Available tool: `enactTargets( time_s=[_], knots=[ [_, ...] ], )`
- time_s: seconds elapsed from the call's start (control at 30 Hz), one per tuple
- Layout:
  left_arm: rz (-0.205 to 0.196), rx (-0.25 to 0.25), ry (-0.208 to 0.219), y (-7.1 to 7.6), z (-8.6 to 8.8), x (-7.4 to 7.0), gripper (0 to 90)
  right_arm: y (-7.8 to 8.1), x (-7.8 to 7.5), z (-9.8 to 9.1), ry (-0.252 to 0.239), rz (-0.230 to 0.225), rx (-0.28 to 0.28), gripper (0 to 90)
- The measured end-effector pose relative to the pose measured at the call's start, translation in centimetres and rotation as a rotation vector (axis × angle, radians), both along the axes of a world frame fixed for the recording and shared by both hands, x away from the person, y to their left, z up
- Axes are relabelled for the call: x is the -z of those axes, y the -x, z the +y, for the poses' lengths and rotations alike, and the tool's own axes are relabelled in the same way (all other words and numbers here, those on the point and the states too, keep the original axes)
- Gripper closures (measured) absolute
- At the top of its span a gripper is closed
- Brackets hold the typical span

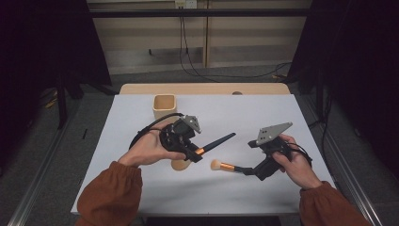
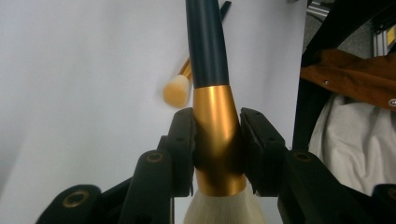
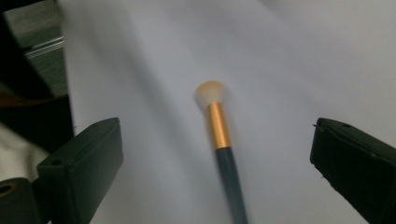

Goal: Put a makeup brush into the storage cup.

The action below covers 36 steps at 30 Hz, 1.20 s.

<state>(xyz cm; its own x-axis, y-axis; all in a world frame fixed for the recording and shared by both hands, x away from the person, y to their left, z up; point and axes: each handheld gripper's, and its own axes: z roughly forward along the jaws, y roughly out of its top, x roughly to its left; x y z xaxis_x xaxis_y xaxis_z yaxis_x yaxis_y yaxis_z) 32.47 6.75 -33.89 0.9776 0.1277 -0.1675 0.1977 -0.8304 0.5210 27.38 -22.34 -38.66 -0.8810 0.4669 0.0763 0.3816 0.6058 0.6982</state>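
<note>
The left gripper (image 2: 217, 140) is seen closed on a large brush (image 2: 215, 121): both pads are pressed against the gold ferrule, one on each side, with no gap visible. The dark blue handle is directed away from the jaws, and the pale bristles are seen just below the pads, toward the gripper body. In the high view the same gripper (image 1: 194, 153) is held in the left hand (image 1: 150, 148) above the white table (image 1: 141, 188); the brush handle (image 1: 219, 141) is pointed up and to the right, and the bristle head is seen below the gripper, over the table.

The right gripper (image 3: 215, 154) is seen wide open. Its two black jaws stand well apart at either side of the right gripper view, and nothing is pressed by either pad. A small brush (image 3: 219, 140) is seen between them: pale bristle tip farthest from the gripper, gold ferrule, dark handle running back toward the gripper body. Whether this brush is lying on the table cannot be told; its outline is slightly blurred. In the high view the small brush (image 1: 226, 165) is found just left of the right gripper (image 1: 251, 170), which is held in the right hand (image 1: 296, 165).

A tan cup (image 1: 164, 106) stands upright near the table's far edge, apart from both brushes.
</note>
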Motion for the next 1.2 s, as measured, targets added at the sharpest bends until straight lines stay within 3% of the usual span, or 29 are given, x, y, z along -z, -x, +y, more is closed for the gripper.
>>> enactTargets(
  time_s=[0.03,0.23,0.33,0.43,0.5,0.6,0.77,1.0,1.1,1.2],
  knots=[
    [-0.003,-0.003,-0.005,0.1,-0.1,0.0,66.5,-0.1,-0.3,0.1,0.01,0.023,-0.023,2.3],
    [0.001,0.016,-0.04,0.0,-0.6,0.4,66.5,-0.6,-1.6,0.6,0.12,0.041,-0.123,2.7],
    [0.007,0.033,-0.054,0.2,-1.0,0.5,66.5,-0.9,-1.8,1.4,0.228,0.064,-0.159,4.3],
    [0.016,0.048,-0.063,0.4,-1.3,0.7,66.5,-0.9,-1.8,2.1,0.28,0.08,-0.186,4.0],
    [0.013,0.052,-0.071,0.4,-1.5,0.9,66.5,-1.1,-1.9,2.4,0.294,0.085,-0.194,4.3],
    [0.015,0.057,-0.072,0.4,-1.5,1.0,66.5,-1.4,-2.2,2.7,0.304,0.049,-0.199,3.6],
    [0.029,0.07,-0.091,0.7,-1.9,1.5,66.5,-2.0,-2.8,3.0,0.307,0.037,-0.208,3.6],
    [0.032,0.095,-0.101,0.8,-2.6,1.9,66.5,-3.3,-3.6,4.6,0.324,0.048,-0.26,5.2],
    [0.043,0.091,-0.102,1.0,-2.6,2.0,66.5,-3.5,-3.7,5.5,0.312,0.071,-0.292,12.7],
    [0.043,0.095,-0.104,1.0,-2.5,1.9,66.5,-3.5,-3.4,6.1,0.303,0.064,-0.317,13.4]
  ],
)
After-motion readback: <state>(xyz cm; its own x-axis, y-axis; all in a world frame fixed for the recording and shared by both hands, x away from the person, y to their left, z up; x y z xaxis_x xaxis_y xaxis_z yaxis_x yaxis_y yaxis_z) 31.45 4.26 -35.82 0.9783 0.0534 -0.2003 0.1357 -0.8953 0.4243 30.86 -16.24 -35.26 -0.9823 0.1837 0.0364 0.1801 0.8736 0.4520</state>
